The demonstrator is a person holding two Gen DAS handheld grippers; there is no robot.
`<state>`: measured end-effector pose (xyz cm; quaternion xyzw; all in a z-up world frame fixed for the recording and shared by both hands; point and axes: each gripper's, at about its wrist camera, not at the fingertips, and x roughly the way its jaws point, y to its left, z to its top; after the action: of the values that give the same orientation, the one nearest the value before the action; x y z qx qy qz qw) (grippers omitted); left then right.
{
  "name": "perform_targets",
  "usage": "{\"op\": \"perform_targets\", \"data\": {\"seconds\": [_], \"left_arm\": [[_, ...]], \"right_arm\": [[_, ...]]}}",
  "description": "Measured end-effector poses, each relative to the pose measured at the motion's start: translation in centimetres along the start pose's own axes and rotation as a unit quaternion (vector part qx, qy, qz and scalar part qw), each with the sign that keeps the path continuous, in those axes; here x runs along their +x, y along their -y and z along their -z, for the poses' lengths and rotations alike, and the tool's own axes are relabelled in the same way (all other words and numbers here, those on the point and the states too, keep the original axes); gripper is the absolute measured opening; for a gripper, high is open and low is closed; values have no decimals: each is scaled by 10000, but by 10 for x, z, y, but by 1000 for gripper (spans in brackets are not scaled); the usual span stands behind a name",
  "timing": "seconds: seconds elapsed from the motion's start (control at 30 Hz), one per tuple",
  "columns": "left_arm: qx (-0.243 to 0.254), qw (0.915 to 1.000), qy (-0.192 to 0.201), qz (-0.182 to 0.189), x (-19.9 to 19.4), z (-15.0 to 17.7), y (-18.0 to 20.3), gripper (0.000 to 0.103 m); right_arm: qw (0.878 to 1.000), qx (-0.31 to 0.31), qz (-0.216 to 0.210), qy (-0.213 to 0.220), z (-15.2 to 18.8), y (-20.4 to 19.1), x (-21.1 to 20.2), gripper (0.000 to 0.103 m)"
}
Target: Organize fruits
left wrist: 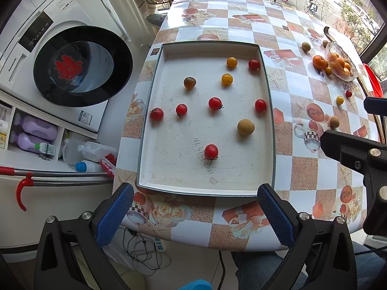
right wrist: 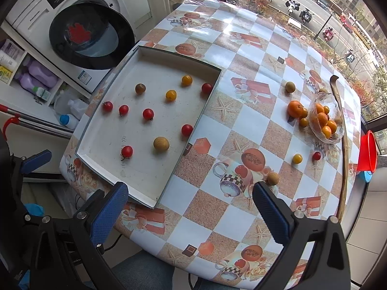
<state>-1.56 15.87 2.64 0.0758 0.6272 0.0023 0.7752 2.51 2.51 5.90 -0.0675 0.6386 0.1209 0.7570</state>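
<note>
Both the left gripper (left wrist: 196,213) and the right gripper (right wrist: 191,211) are hovering with jaws wide and empty near the tray (right wrist: 167,183), so the nearest brown fruit (right wrist: 272,178) right of the tray seems best approached squarely.

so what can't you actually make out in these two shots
- Glass bowl, both views: wall glare and piled oranges hide the fruit underneath, so there is no count.
- Handwriting on the tray, left wrist view: partly under a red tomato, too small to read.
- Red cup, right wrist view: its inside faces away.
</note>
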Motion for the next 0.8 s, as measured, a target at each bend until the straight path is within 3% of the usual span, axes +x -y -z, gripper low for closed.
{"op": "perform_targets", "data": {"seconds": [0.8], "left_arm": [[18,10000,59,-3,1,-3,1,103]], "right_arm": [[10000,37,5,11,1,0,0,103]]}}
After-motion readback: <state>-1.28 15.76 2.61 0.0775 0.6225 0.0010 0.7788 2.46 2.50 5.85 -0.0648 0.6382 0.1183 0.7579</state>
